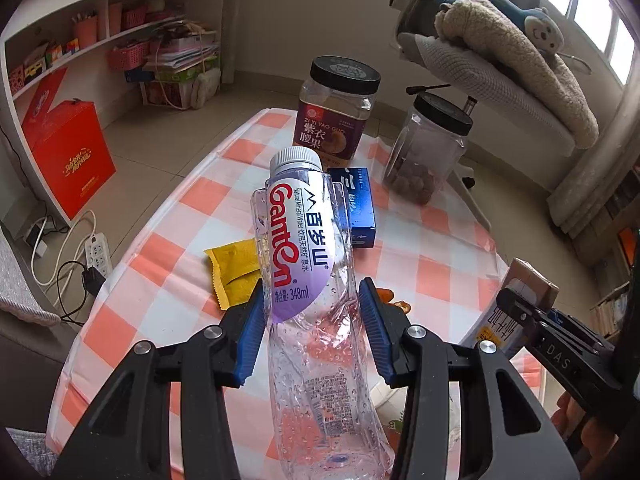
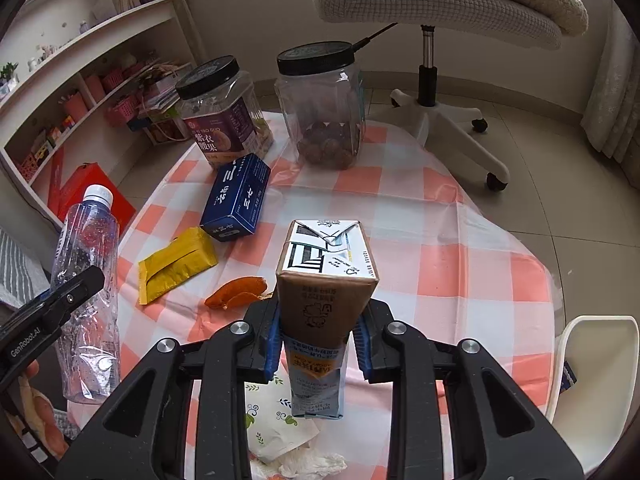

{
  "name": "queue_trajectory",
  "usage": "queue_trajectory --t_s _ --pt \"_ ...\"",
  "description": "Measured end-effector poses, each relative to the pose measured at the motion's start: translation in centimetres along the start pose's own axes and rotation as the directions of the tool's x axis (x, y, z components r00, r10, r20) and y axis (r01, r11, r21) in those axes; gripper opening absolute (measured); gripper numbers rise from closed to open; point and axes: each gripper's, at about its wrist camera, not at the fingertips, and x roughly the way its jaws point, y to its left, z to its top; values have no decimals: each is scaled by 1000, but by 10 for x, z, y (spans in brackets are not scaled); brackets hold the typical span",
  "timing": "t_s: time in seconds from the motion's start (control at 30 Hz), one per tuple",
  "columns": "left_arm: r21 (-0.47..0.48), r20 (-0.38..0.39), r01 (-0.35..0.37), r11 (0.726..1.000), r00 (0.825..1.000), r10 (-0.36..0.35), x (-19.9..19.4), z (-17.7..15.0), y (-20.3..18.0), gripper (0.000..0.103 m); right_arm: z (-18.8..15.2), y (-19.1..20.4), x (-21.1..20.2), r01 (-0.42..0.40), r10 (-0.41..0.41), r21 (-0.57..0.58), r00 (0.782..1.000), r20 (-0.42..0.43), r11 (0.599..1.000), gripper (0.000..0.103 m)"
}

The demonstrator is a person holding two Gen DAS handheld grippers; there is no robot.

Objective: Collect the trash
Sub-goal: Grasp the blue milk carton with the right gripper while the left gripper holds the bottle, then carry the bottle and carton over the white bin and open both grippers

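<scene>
Left tongs: partly closed, pads clamped on an empty water bottle held above the bench. Right tongs: narrowly closed, gripping a brown drink carton lifted over the checked cloth. On the bench: yellow wrapper, orange peel, blue box, two black-lidded jars, crumpled tissue.

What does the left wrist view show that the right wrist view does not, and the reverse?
Only the left wrist view: a plush monkey on the chair and a power strip on the floor.
Only the right wrist view: the orange peel in full, a white bin, crumpled tissue.
Both: the bottle in the left tongs, the carton in the right tongs, two jars, blue box, yellow sachet.
</scene>
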Motion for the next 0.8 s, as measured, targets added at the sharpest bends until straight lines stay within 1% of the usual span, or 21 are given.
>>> queue_trajectory --t_s 0.23,0.47,0.73,0.8 --pt "25 8 20 999 1000 -20 -3 0 -22 46 0 -11 -21 -1 0 16 999 38 1000 28" --pt "67 19 41 997 999 -43 -6 -4 -48 46 -1 -32 -42 11 -14 44 997 72 999 28" --pt "108 20 71 992 997 -74 -7 -8 -79 46 -3 -69 -70 59 -71 106 991 113 993 28" --pt "124 23 80 989 996 -83 -9 -9 -88 46 -4 -81 -79 82 -97 124 987 125 989 28"
